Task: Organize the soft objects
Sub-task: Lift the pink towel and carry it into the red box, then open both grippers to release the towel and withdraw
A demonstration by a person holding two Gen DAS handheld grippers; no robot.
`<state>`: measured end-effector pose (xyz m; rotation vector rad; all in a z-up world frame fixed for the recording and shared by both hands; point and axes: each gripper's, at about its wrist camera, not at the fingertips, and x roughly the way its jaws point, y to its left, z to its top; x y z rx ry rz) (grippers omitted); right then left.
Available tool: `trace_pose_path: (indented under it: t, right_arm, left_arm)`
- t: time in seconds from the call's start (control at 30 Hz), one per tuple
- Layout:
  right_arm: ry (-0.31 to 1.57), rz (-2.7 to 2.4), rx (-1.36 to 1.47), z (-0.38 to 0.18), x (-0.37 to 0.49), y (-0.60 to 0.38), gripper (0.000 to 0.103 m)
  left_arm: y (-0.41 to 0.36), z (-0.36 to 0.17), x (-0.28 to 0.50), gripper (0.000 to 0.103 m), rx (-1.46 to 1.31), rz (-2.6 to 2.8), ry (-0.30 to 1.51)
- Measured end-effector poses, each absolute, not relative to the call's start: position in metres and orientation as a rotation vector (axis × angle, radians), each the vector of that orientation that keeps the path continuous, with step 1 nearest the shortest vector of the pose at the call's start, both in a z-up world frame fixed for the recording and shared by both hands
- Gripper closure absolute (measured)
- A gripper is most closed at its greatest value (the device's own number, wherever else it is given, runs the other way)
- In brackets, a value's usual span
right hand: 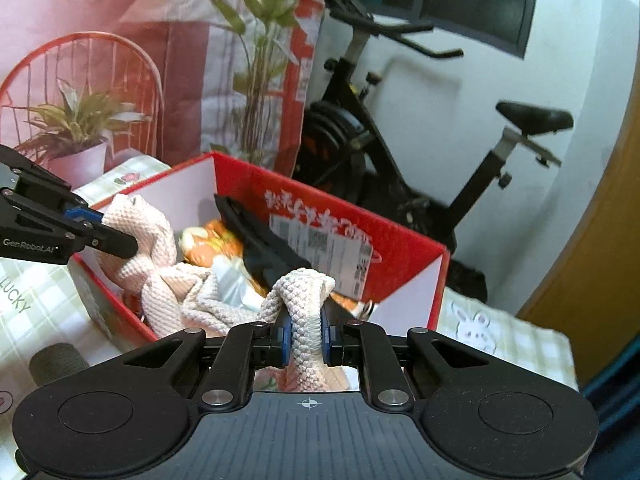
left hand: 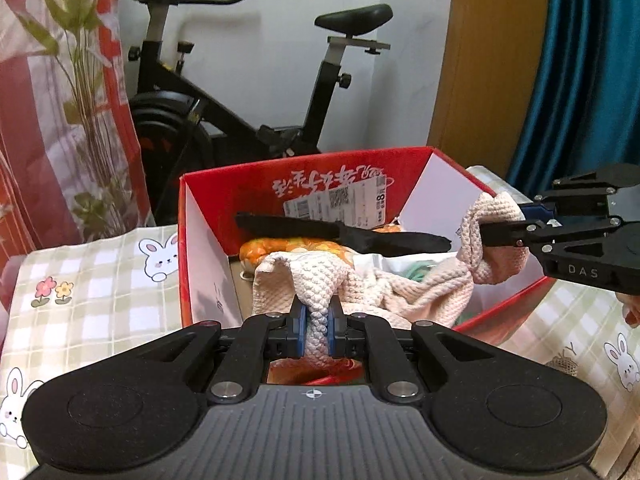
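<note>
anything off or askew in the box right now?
Mostly fine. The pink knit towel is bunched, not folded, pinched by both the left gripper and right gripper over the red box. A black strap lies askew across it.

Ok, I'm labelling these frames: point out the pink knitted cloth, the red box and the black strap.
pink knitted cloth (left hand: 316, 280): left wrist view, fold above the gripper pads.
red box (left hand: 320, 168): left wrist view, far inner wall.
black strap (left hand: 340, 234): left wrist view, its middle.
</note>
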<state>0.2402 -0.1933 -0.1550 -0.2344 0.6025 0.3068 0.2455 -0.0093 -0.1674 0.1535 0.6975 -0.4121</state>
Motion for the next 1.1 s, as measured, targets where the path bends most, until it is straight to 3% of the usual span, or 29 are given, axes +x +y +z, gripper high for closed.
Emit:
trace_pose_path:
  t: [0.67,0.73,0.8,0.87,0.9,0.93,1.1]
  right_arm:
    - [0.652,0.283,-0.225,-0.177,0.253,-0.196,0.086]
    - [0.645,0.272,-0.229,-0.176,0.252,-0.197,0.082]
    - [0.633,0.261,-0.231,-0.174,0.251,-0.199,0.079]
    - [0.623,0.243,-0.23,-0.17,0.249,-0.2,0.069]
    - [0.614,0.236,-0.227,-0.168,0.247,-0.201,0.059]
    - [0.602,0.233,-0.22,-0.166,0.246,-0.203,0.048]
    - [0.553,0.221,-0.183,-0.155,0.237,-0.211,0.025]
  left_arm:
    - [-0.015,-0.168,0.252,0.089,0.193,-0.413,0.701]
    - [-0.016,-0.165,0.251,0.08,0.197,-0.416,0.691]
    - [-0.017,-0.163,0.249,0.045,0.197,-0.414,0.68]
    - [-0.018,-0.161,0.245,0.025,0.196,-0.413,0.66]
    - [-0.019,-0.16,0.244,0.018,0.197,-0.409,0.653]
    - [-0.019,-0.159,0.242,0.015,0.198,-0.403,0.644]
    - [-0.018,-0.152,0.232,0.0,0.185,-0.38,0.59]
